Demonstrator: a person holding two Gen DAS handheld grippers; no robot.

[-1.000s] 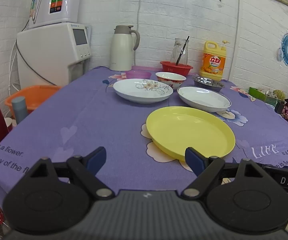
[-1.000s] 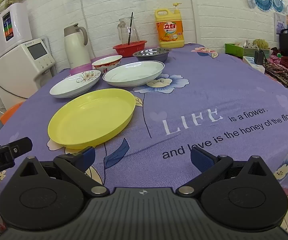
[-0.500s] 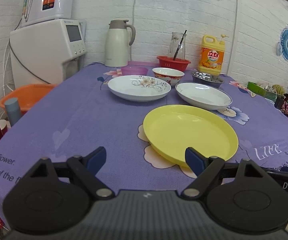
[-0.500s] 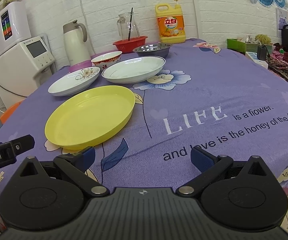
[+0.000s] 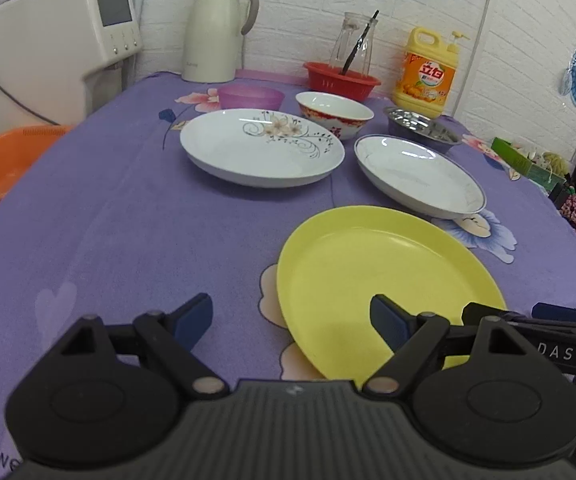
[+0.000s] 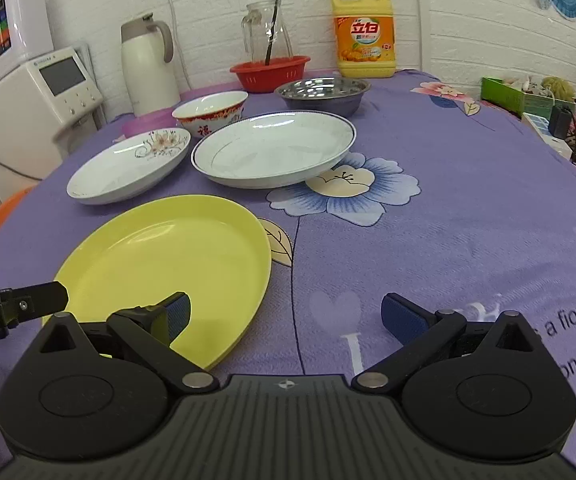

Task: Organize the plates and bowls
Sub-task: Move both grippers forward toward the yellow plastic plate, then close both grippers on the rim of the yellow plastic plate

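A yellow plate lies nearest on the purple cloth. Behind it sit a floral white plate and a blue-rimmed white plate. Further back are a red-patterned bowl, a steel bowl and a pink plastic bowl. My left gripper is open, its right finger over the yellow plate's near rim. My right gripper is open too, its left finger above the same plate's near right edge. Neither holds anything.
At the back stand a white thermos jug, a red basket with a glass jar, and a yellow detergent bottle. A white appliance and an orange tub sit off the table's left side. Clutter fills the far right.
Both grippers have moved forward and lower towards the yellow plate, so the dishes appear larger. Their fingers now reach over its near rim. The jaws stay open.
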